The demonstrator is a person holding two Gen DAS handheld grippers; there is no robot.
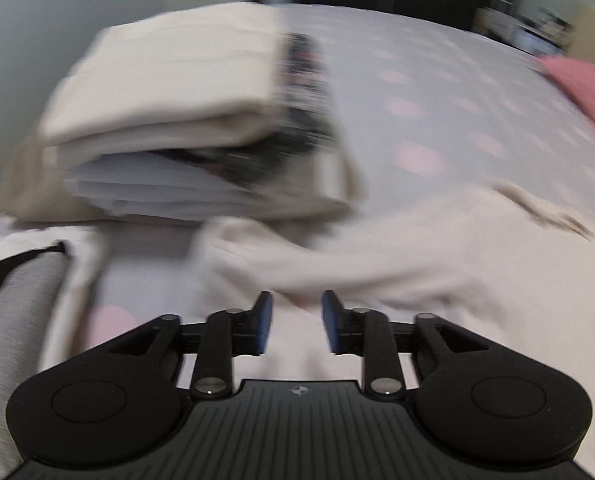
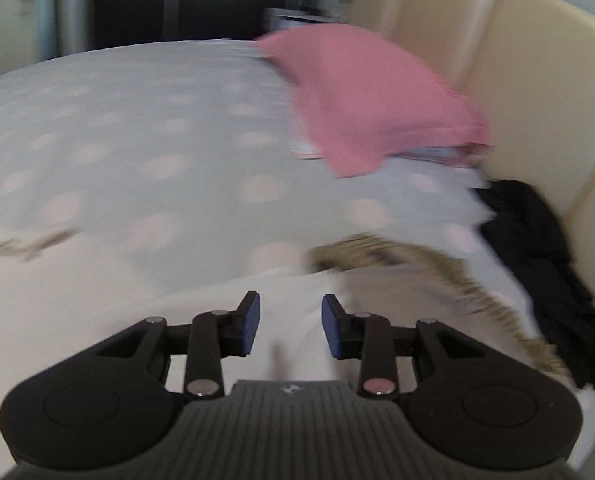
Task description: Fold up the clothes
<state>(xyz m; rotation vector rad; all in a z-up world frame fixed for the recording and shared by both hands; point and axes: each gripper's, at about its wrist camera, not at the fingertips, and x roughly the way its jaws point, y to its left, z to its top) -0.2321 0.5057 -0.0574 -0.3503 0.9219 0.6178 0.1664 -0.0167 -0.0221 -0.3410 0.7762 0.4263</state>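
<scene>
A cream garment (image 1: pixel 397 248) lies spread on the bed right under both grippers. In the right wrist view the same cream garment (image 2: pixel 117 300) has a brown furry trim (image 2: pixel 417 260) along its right edge. My left gripper (image 1: pixel 297 298) stands open just above the cloth, and nothing is pinched between its blue pads (image 1: pixel 264 320). My right gripper (image 2: pixel 290 298) is likewise open over the garment, with its blue pads (image 2: pixel 251 320) apart. Both views are blurred by motion.
A stack of folded clothes (image 1: pixel 169 128) sits at the left on the pink-dotted sheet (image 1: pixel 437 120). A pink garment (image 2: pixel 377 100) and a black one (image 2: pixel 537 260) lie by the cream headboard (image 2: pixel 537 80). Grey cloth (image 1: pixel 13 320) shows at the lower left.
</scene>
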